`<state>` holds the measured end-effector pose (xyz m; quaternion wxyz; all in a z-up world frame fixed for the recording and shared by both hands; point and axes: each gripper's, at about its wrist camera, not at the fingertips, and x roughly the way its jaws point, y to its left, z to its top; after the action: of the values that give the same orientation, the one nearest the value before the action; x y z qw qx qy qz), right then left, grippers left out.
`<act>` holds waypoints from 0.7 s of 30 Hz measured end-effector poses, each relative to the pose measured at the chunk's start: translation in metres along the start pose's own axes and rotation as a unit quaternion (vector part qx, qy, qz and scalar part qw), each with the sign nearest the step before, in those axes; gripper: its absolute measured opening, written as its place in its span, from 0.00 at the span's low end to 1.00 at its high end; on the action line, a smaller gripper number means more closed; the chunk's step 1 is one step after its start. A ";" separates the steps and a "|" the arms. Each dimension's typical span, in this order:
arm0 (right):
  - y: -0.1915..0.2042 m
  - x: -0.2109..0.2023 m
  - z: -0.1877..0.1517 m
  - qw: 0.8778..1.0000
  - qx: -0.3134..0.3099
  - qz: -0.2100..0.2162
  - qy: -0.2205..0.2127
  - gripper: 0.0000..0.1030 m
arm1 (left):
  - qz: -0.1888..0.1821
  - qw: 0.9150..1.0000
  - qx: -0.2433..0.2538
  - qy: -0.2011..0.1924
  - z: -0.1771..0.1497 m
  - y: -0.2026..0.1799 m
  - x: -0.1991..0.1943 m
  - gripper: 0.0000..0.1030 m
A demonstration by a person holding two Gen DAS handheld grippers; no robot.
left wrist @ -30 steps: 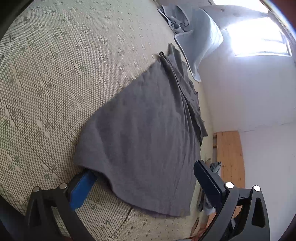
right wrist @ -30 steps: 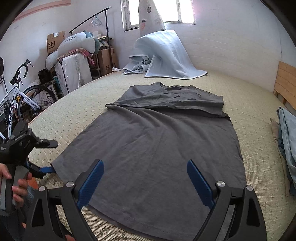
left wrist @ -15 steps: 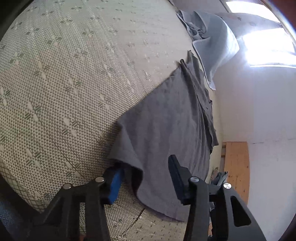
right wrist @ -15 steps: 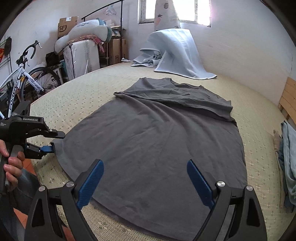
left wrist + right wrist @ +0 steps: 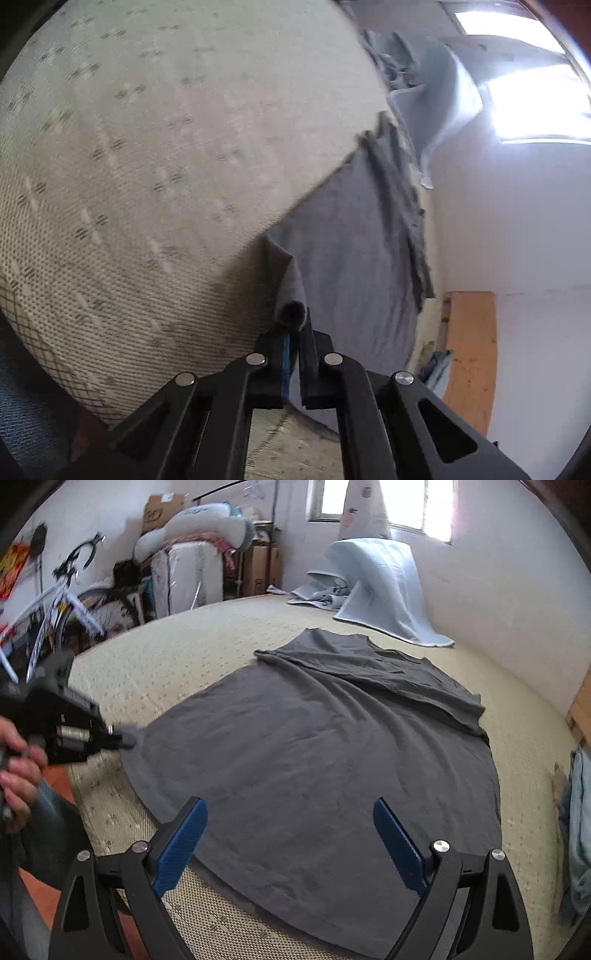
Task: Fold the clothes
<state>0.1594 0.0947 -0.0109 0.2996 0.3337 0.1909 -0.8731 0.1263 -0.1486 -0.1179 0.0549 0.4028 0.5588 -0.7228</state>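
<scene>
A dark grey shirt point(image 5: 314, 738) lies spread flat on the woven bed mat point(image 5: 166, 653), its sleeves folded in at the far end. My left gripper point(image 5: 293, 336) is shut on the shirt's near left hem corner point(image 5: 291, 314), which bunches up between the pads. The right wrist view shows that same gripper point(image 5: 125, 738) at the cloth's left edge, held by a hand point(image 5: 18, 771). My right gripper point(image 5: 290, 834) hangs open over the shirt's near hem, with its blue pads point(image 5: 397, 843) clear of the cloth.
A light blue blanket point(image 5: 380, 587) is heaped against the far wall under the window. A bicycle point(image 5: 62, 602), boxes and bundled bedding stand at the left beyond the bed. Clothes point(image 5: 576, 812) lie at the right edge by a wooden headboard point(image 5: 581, 709).
My left gripper's jaws have closed from wide open onto the shirt's hem corner. My right gripper has drifted a little nearer the hem and rolled, staying open.
</scene>
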 end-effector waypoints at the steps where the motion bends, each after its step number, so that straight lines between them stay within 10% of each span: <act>1: 0.006 0.002 0.000 1.000 -0.009 0.002 0.002 0.91 | -0.009 1.000 0.006 -0.001 -0.001 -0.004 -0.002 0.02; 15: 0.106 0.045 -0.004 0.989 -0.139 0.057 0.016 0.90 | -0.063 0.998 0.022 0.004 0.007 -0.024 -0.017 0.02; 21: 0.118 0.069 -0.007 0.986 -0.165 0.009 0.028 0.79 | -0.074 0.997 0.022 0.003 0.012 -0.027 -0.020 0.02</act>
<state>0.1983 -0.0172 -0.0803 0.3528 0.3056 0.3378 -0.8173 0.1191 -0.1569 -0.0841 -0.0097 0.3634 0.5711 -0.7360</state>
